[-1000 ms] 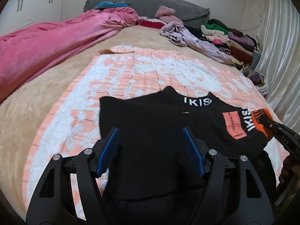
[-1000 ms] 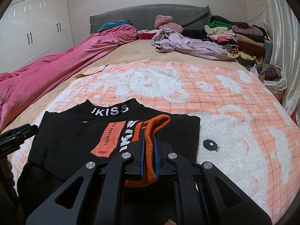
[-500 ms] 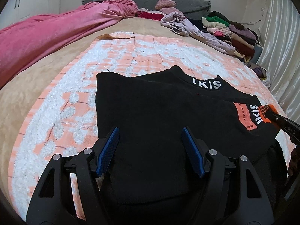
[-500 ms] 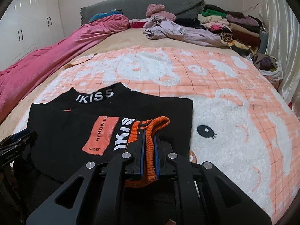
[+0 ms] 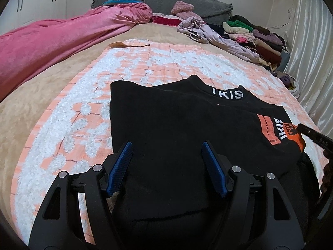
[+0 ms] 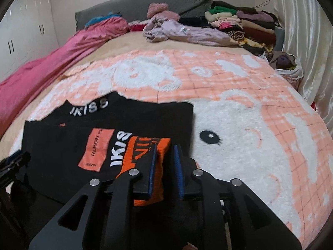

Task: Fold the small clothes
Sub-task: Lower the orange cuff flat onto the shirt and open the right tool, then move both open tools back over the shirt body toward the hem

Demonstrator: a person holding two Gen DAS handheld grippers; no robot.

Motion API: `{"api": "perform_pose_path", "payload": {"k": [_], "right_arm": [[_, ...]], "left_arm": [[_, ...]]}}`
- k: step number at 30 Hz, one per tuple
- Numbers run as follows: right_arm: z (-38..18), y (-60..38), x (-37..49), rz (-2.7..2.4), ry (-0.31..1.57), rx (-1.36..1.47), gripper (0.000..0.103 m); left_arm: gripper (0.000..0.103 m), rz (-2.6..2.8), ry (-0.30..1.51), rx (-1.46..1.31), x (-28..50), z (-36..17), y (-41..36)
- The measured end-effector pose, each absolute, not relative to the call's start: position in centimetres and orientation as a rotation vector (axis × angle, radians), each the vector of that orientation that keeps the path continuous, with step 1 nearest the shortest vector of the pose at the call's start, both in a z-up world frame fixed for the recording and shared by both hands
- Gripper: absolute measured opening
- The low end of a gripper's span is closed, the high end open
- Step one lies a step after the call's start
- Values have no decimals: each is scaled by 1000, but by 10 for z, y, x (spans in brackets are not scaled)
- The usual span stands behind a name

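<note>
A black sweater (image 5: pixel 177 114) with white "IKISS" lettering on its collar lies flat on a peach and white blanket (image 5: pixel 145 62). Its sleeve is folded across the body and ends in an orange cuff (image 6: pixel 141 152). My right gripper (image 6: pixel 165 146) is over that cuff with its jaws opening. The cuff lies between them against the left pad, clear of the right pad. My left gripper (image 5: pixel 166 145) hovers open low over the sweater's (image 6: pixel 62 141) lower left part with only flat cloth under it. The right gripper's tip (image 5: pixel 312 135) shows at the left wrist view's right edge.
A pink duvet (image 5: pixel 52 39) runs along the bed's left side. A heap of lilac cloth (image 6: pixel 187 33) and a stack of folded clothes (image 6: pixel 239 23) sit at the far right by the grey headboard. A shiny curtain (image 5: pixel 312 62) hangs along the right.
The right jaws, shut on the orange cuff before, have parted, and the cuff now rests on the sweater. Both grippers have sunk closer to the sweater.
</note>
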State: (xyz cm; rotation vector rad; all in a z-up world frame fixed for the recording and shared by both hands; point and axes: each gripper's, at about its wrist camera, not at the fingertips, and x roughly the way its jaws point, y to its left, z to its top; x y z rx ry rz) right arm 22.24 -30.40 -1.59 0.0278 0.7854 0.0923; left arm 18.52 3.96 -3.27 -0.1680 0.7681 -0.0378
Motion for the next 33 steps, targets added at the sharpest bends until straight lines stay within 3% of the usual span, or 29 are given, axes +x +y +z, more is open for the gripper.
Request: {"api": "perform_pose_path", "payload": {"k": [9, 19, 30, 33], "right_arm": [[-4, -279, 204, 206, 759, -1, 42], [-14, -239, 202, 298, 793, -41, 50], [-29, -242, 206, 250, 840, -62, 52], [-41, -250, 211, 220, 883, -40, 54]], "left_arm": [[66, -14, 762, -172, 178, -28, 46], [66, -8, 746, -151, 168, -25, 48], [66, -10, 798, -97, 171, -35, 38], [73, -9, 815, -117, 173, -39, 42]]}}
